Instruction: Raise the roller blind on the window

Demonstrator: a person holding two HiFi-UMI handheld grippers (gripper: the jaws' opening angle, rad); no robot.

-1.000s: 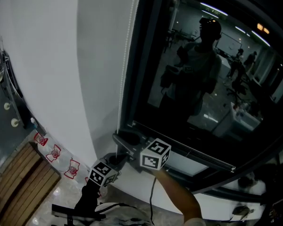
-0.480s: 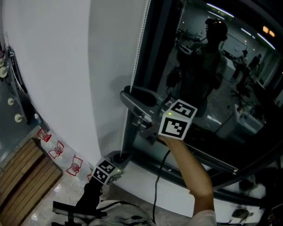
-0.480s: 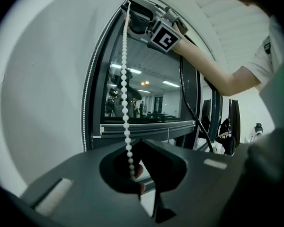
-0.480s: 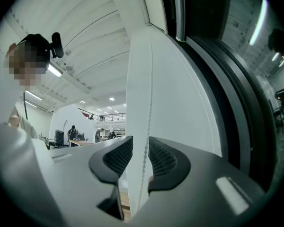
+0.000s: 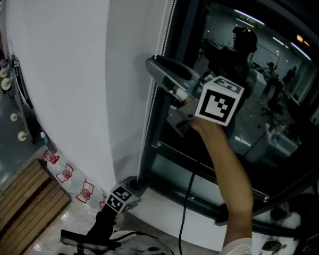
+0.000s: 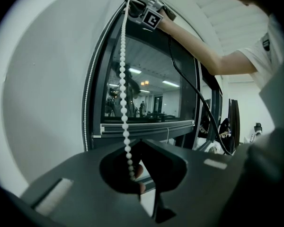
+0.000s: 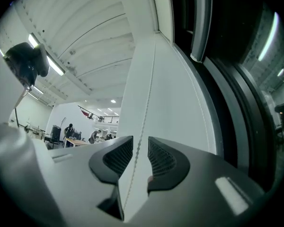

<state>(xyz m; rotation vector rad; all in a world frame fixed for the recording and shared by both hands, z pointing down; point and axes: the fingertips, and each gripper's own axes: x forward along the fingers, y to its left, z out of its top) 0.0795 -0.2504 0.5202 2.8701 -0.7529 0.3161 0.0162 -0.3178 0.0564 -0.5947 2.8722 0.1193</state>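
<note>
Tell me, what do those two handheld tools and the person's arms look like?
The left tool and right tool are dark grey and two-jawed. Each carries a white cube printed with black square markers. A black cable hangs from the right tool. The person wears a white short sleeve.

A white wall (image 5: 58, 78) meets a dark-framed window (image 5: 266, 105) whose black glass mirrors a lit room, wooden slats (image 5: 21, 206) lie below, and strip lights (image 7: 57, 69) cross the ceiling.
</note>
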